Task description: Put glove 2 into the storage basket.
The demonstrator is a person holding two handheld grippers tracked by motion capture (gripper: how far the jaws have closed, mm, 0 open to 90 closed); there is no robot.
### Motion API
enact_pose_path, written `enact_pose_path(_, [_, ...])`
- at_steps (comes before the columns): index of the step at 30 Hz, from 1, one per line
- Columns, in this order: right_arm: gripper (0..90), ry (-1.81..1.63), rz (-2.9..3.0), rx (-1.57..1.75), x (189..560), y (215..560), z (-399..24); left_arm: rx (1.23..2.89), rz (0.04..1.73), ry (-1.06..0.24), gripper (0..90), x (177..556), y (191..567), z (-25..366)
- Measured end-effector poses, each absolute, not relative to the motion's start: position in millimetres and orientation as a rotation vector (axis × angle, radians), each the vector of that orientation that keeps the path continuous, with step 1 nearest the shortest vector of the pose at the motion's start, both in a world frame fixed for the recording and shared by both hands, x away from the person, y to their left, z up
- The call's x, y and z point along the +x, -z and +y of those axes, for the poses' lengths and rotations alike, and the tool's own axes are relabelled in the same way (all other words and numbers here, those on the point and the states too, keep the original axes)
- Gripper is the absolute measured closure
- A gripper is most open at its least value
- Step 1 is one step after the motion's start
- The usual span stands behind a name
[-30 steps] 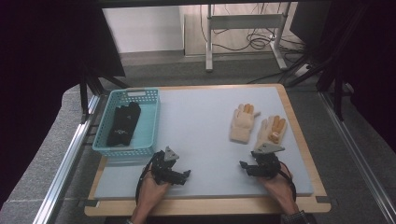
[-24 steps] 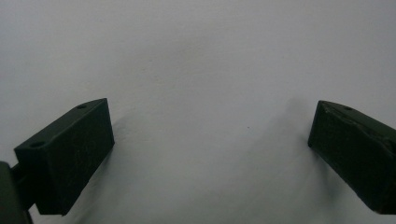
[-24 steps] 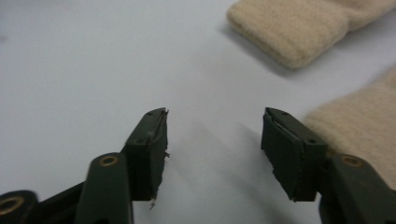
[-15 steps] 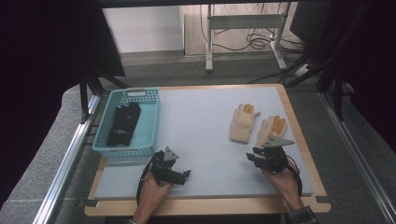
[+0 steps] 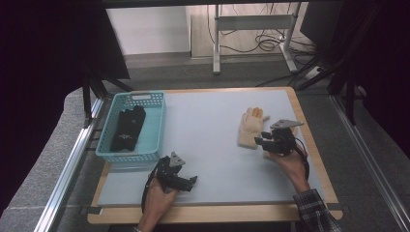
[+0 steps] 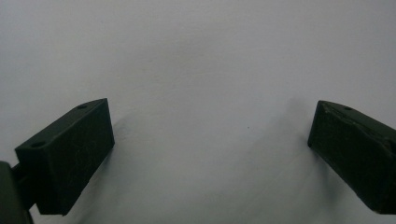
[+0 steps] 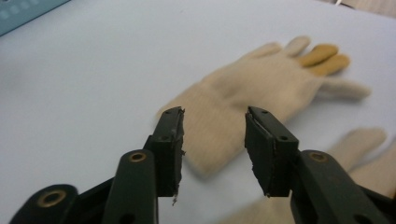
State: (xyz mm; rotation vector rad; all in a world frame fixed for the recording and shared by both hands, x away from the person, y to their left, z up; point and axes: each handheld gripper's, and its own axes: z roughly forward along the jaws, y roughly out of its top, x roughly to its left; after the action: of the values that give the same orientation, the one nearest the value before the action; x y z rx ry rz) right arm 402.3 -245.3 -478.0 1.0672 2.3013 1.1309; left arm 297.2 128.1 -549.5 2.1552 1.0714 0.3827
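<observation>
Cream glove (image 7: 252, 88) lies ahead of your right gripper (image 7: 214, 140), jaws apart after closing partway, holding nothing; lower onto its cuff and clamp. Left gripper (image 6: 210, 154) jaws wide, idle.

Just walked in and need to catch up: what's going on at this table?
A person works two handheld grippers. The right gripper, jaws apart and just reopening slightly with nothing pinched, points at two cream gloves on the table. The left gripper rests open near the front edge. A black glove lies in the blue basket.
</observation>
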Motion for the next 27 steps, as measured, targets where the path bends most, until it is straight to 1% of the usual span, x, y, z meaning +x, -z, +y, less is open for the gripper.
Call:
enact_pose_path(5, [46.7,-1.086,2.294,1.065,429.5,476.5,-236.6,2.152,1.073,-0.384,0.5,297.2,549.6,127.9])
enact_pose_path(13, [28.9,-1.017,2.298,1.050,469.2,489.9,-220.4,2.155,1.071,-0.382,0.5,297.3,549.5,128.1])
enact_pose_path(17, [23.9,-0.943,2.313,1.063,485.3,501.6,-212.4,2.155,1.071,-0.382,0.5,297.3,549.5,128.1])
enact_pose_path(20, [22.0,-0.875,2.330,1.067,495.8,512.1,-209.1,2.154,1.071,-0.382,0.5,297.3,549.5,128.1])
enact_pose_path(22, [22.3,-0.842,2.342,1.075,500.5,516.9,-208.6,2.155,1.071,-0.381,0.4,297.3,549.5,128.1])
enact_pose_path(25, [36.5,-0.835,2.360,1.116,501.1,517.3,-208.1,2.155,1.071,-0.382,0.5,297.3,549.5,128.1])
enact_pose_path(27, [50.6,-0.822,2.377,1.120,497.8,514.1,-207.5,2.155,1.071,-0.382,0.4,297.3,549.6,128.1])
